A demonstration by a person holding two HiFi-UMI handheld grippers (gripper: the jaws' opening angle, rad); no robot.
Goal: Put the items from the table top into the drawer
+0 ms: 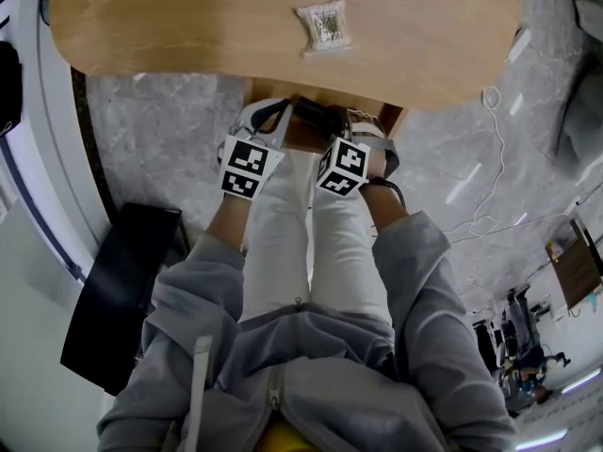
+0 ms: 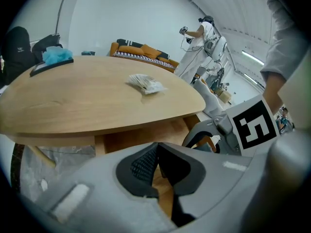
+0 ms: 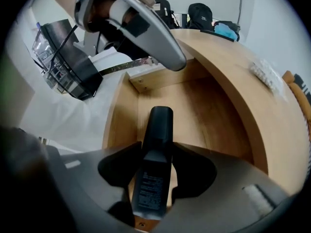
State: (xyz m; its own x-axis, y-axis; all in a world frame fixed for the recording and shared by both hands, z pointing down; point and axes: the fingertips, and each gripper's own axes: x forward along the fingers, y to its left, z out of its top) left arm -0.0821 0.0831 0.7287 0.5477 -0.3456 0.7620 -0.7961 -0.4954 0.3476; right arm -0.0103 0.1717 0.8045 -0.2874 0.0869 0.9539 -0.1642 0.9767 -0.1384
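A clear packet (image 1: 323, 26) lies on the round wooden table (image 1: 188, 26); it also shows in the left gripper view (image 2: 145, 83). Under the table's near edge the wooden drawer (image 1: 392, 117) stands pulled out over the person's lap. My right gripper (image 1: 332, 119) points steeply down into the drawer (image 3: 204, 115) and is shut on a black remote control (image 3: 160, 125), whose far end hangs just above the drawer floor. My left gripper (image 1: 283, 113) is beside it at the drawer's left, its jaws (image 2: 156, 147) shut with nothing between them.
A black case (image 1: 118, 290) stands on the marble floor at the left, and white cables (image 1: 490, 158) trail at the right. A blue object on a dark tray (image 2: 54, 57) sits at the table's far edge. A person (image 2: 199, 35) stands in the background.
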